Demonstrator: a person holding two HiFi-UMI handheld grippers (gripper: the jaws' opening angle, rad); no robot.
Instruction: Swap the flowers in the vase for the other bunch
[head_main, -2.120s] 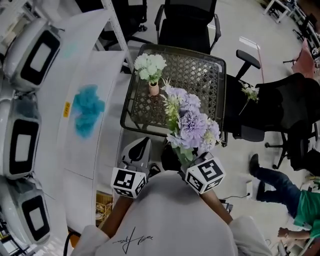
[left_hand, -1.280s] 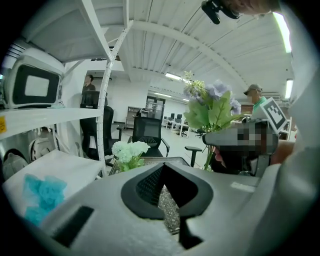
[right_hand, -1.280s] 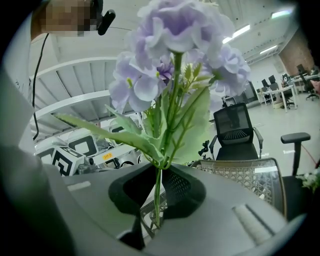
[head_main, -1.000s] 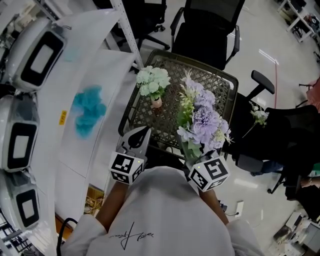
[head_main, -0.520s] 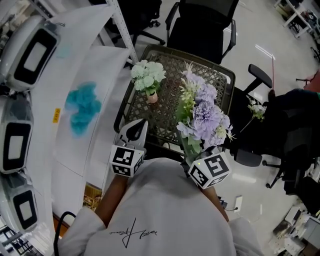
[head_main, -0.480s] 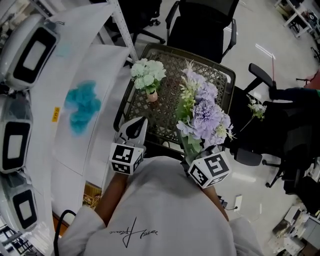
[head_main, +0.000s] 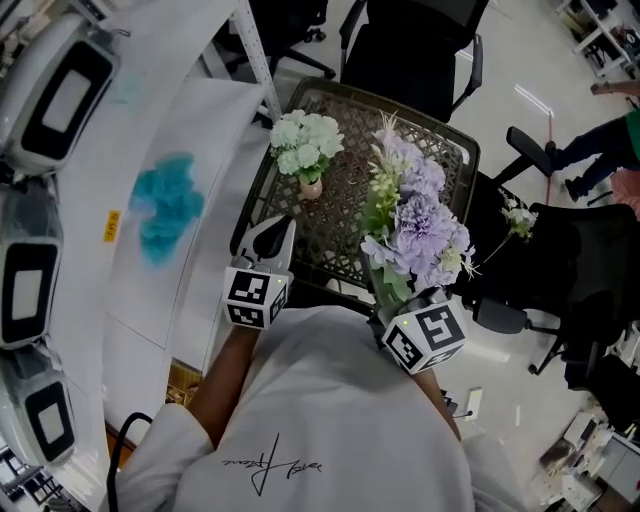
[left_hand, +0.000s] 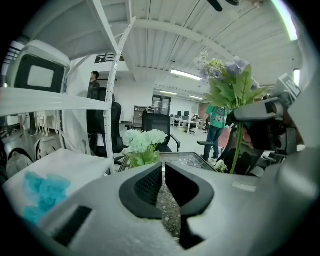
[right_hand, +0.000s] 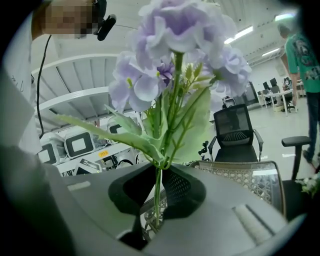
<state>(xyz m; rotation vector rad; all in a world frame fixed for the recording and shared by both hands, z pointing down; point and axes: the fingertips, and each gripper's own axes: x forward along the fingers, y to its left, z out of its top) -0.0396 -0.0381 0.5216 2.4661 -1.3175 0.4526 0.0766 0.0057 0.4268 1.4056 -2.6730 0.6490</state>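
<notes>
A bunch of white-green flowers (head_main: 305, 145) stands in a small vase (head_main: 312, 188) on the far left part of the wire-mesh table (head_main: 345, 225). My left gripper (head_main: 283, 224) is shut and empty. It hangs over the table's near left edge, short of the vase, and in the left gripper view the white-green flowers (left_hand: 142, 142) rise just beyond its closed jaws (left_hand: 163, 167). My right gripper (right_hand: 160, 175) is shut on the thin green stem (right_hand: 158, 197) of the purple bunch (head_main: 420, 225), held upright over the table's right side. The blooms (right_hand: 175, 45) fill that view.
A white shelf (head_main: 150, 120) with a teal cloth (head_main: 165, 205) runs along the left, beside white machines (head_main: 70, 95). Black office chairs stand behind (head_main: 420, 50) and right of the table (head_main: 540, 270), and the right one carries a white sprig (head_main: 517, 220). A person (head_main: 600, 130) is at the top right.
My left gripper has moved forward and down toward the vase. The right gripper with the purple bunch has hardly moved. A person has come into view at the top right.
</notes>
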